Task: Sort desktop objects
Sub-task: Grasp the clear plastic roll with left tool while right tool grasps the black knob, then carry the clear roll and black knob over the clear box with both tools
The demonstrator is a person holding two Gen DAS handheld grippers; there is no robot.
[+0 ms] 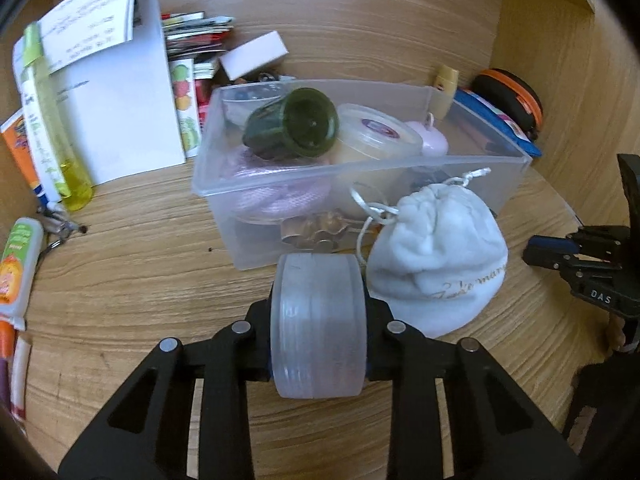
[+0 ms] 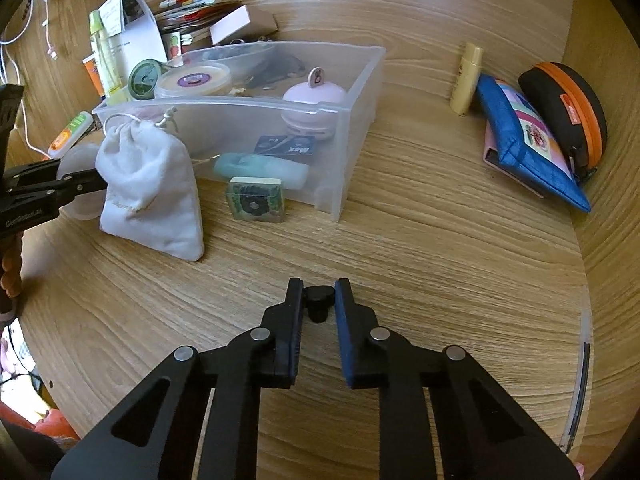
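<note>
Both grippers loaded, sorting partly done

Your left gripper (image 1: 318,330) clamps a frosted round case (image 1: 318,326) beside the clear bin (image 1: 360,168); your right gripper (image 2: 318,300) pinches a small black knob (image 2: 319,300). The bin already holds several items; the white pouch (image 2: 150,192), green tile (image 2: 256,200) and 3 cases remain out.

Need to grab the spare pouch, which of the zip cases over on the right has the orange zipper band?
The black domed case, farthest right against the wall. The flat pouch leaning beside it is blue with a colourful print.
</note>
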